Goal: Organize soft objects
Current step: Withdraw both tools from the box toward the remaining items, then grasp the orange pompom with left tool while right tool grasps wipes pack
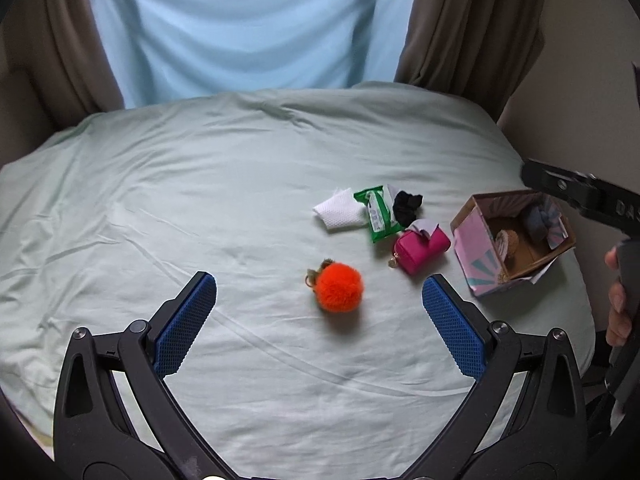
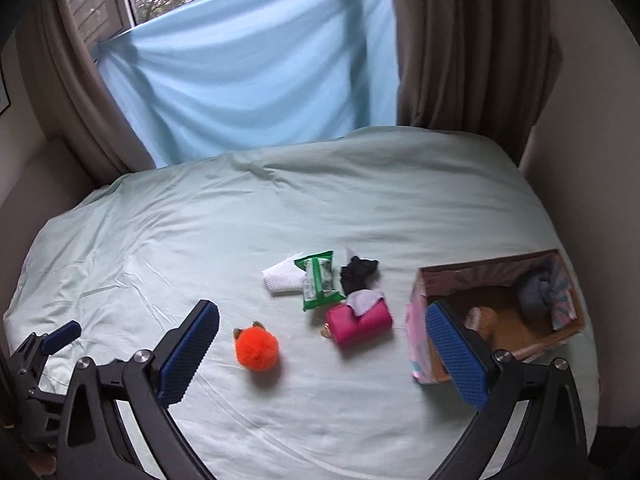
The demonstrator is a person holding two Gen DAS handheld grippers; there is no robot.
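An orange fluffy pompom lies on the pale green bed sheet. Behind it sit a pink pouch, a green wipes pack, a white cloth and a black scrunchie. An open cardboard box at the right holds a grey-blue cloth and a brown item. My left gripper is open, hovering just before the pompom. My right gripper is open above the sheet, its right finger in front of the box.
A light blue cloth hangs over the window behind the bed, with brown curtains on both sides. The right gripper's body and a hand show at the left view's right edge. The left gripper's blue pads appear at the right view's lower left.
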